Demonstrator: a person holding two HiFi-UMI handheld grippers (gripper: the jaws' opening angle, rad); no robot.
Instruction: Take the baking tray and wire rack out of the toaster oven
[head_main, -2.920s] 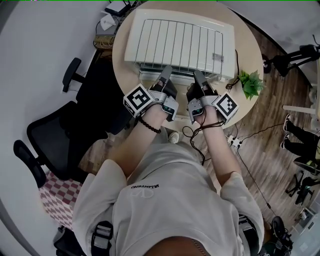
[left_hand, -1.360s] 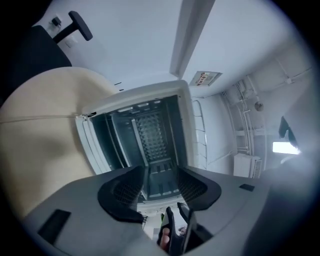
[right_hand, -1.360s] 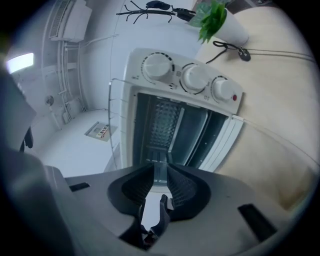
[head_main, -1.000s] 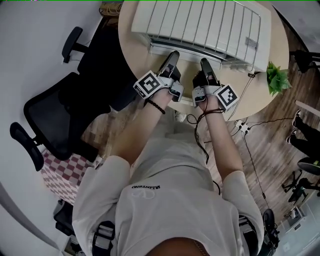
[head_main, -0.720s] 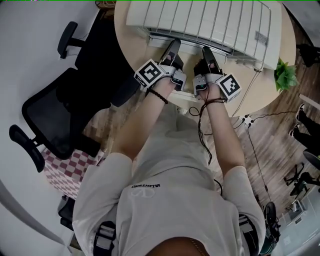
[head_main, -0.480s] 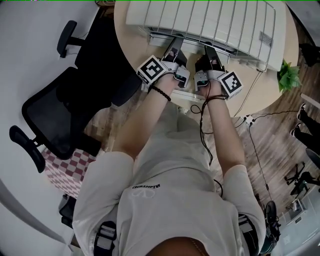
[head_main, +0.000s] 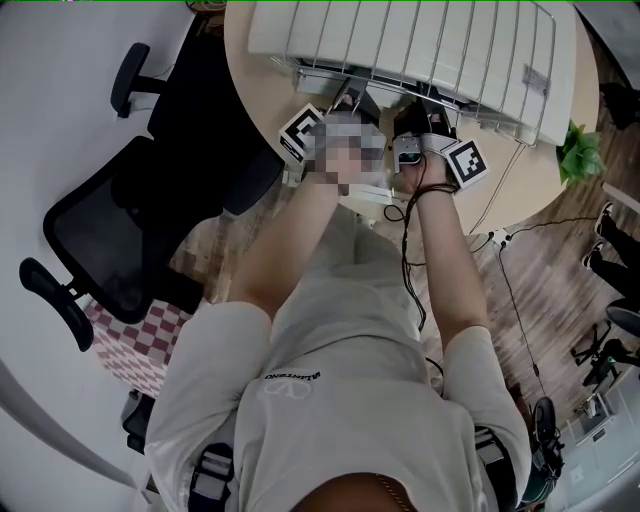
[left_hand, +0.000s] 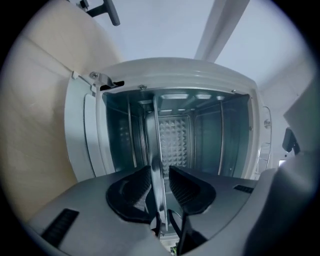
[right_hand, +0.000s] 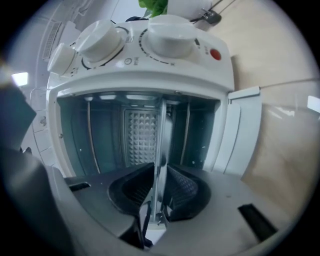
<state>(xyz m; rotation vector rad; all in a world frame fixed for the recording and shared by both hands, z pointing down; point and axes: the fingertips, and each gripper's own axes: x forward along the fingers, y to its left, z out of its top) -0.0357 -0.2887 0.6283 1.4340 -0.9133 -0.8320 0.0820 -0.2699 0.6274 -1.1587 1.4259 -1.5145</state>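
Since both tongs meet one thin metal edge, the entry begins there.

- **Left tongs** (left_hand: 160, 172): ribbed black pads, narrow, and just been closing. The baking tray (left_hand: 156, 145) lip lies against one pad and the other stands a sliver off, so there is no pinch yet.
- **Right tongs** (right_hand: 160, 172): pads pressed on both faces of the lip.
- **Position of tray:** mostly inside the toaster oven (left_hand: 175, 67). It runs straight ahead from the tongs into the cavity, with its front lip at the mouth.
- **Handling advice:**
  - Complete the left pinch to the same depth as the right.
  - Draw both hands back together, level, along the side guides, so the tray does not skew and jam.
  - Clear the lowered oven door (right_hand: 245, 135).
- **Tray:** thin bright sheet metal, seen edge-on, probably slick.
- **Wire rack:** not distinguishable.
- **Cavity:** grey metal, slotted sides, studded back wall (left_hand: 175, 140).
- **Shell:** white and rounded, with round white knobs (right_hand: 170, 32) and a red lamp (right_hand: 215, 54) beyond the right tongs.
- **Bench** (left_hand: 35, 100): pale, smooth, wood-toned, outermost.
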